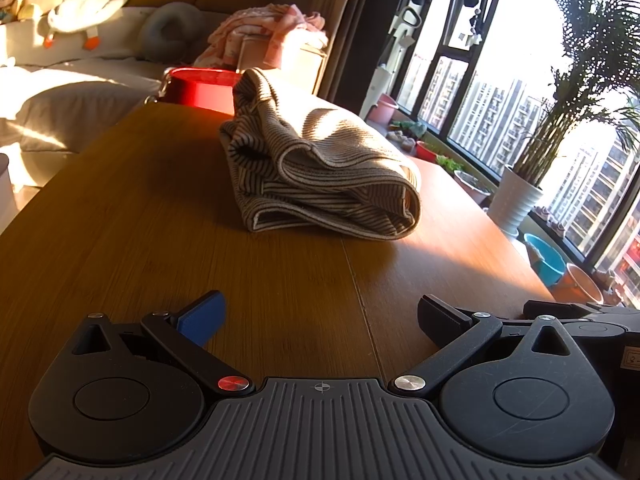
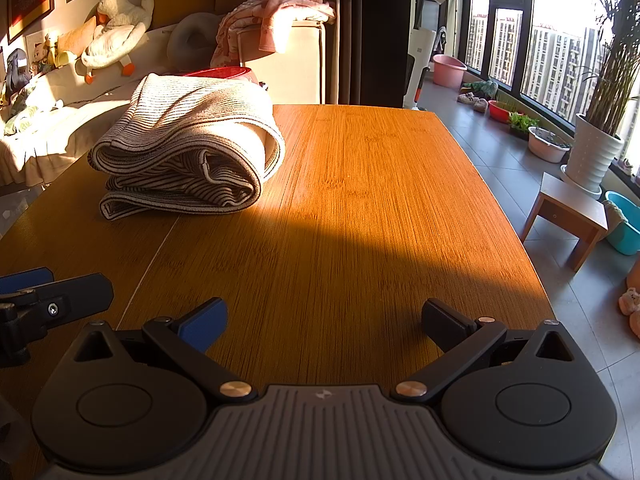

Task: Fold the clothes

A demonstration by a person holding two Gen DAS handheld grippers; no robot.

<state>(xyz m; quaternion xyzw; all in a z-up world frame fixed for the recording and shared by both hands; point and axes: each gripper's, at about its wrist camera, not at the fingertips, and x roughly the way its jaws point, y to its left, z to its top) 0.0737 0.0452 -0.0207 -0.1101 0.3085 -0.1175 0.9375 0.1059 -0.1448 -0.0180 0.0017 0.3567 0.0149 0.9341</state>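
Striped garment (image 2: 188, 148) lies folded, bare wooden table (image 2: 360, 200) stretching rightward.

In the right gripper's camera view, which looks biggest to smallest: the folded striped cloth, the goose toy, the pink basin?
1. folded striped cloth, though it is nearest the camera
2. goose toy
3. pink basin
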